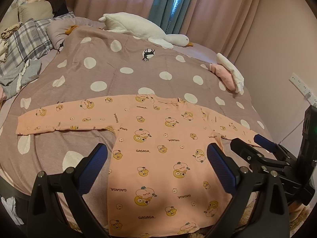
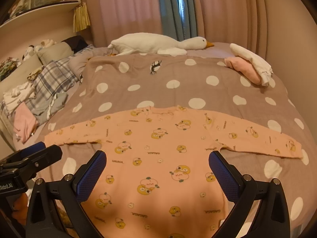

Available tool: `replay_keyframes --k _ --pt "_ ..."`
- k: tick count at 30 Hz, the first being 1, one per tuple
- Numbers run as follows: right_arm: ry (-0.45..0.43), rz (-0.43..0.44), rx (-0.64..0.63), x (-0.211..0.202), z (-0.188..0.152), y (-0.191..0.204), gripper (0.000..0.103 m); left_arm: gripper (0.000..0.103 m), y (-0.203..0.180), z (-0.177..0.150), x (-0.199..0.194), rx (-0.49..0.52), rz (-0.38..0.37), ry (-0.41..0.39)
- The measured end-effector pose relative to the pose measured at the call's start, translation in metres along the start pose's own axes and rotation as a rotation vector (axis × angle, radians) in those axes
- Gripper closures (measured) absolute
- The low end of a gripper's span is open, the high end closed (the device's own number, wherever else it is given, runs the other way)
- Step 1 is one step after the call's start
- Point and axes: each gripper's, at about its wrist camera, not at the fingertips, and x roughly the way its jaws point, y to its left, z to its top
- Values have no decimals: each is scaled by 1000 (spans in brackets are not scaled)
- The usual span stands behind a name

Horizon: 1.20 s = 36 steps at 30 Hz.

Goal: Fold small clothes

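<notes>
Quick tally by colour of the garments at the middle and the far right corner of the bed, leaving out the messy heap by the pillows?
Peach printed long-sleeved top, spread flat: 1
Pink folded garment, far right corner: 1
White folded garment, lying on the pink one: 1
Total: 3

Two wrist views side by side, low over the bed [image 1: 138, 75], sharing the pink top [image 1: 158, 148].
</notes>
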Motion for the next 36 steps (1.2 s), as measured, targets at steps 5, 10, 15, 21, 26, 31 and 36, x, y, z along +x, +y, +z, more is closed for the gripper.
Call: replay_keyframes --k 5,10,15,21,26,31,36 --pt "-1 1 1 0 1 0 0 3 -1 1 -1 7 -1 -3" --pt "3 -1 2 1 0 -3 0 3 0 1 -1 -2 -11 0" --pt "8 -5 9 0 -2 -7 0 3 -1 0 0 0 -13 7" --pt "4 -7 12 -2 -1 -6 0 3 -1 1 0 6 -15 7" --pt "6 -5 11 -2 -1 -7 0 3 -2 1 0 8 -14 7" --pt "6 -4 11 -3 0 -7 0 3 -2 1 0 6 -16 7" --pt "10 7 16 -4 0 -8 0 3 -2 1 0 7 -15 4"
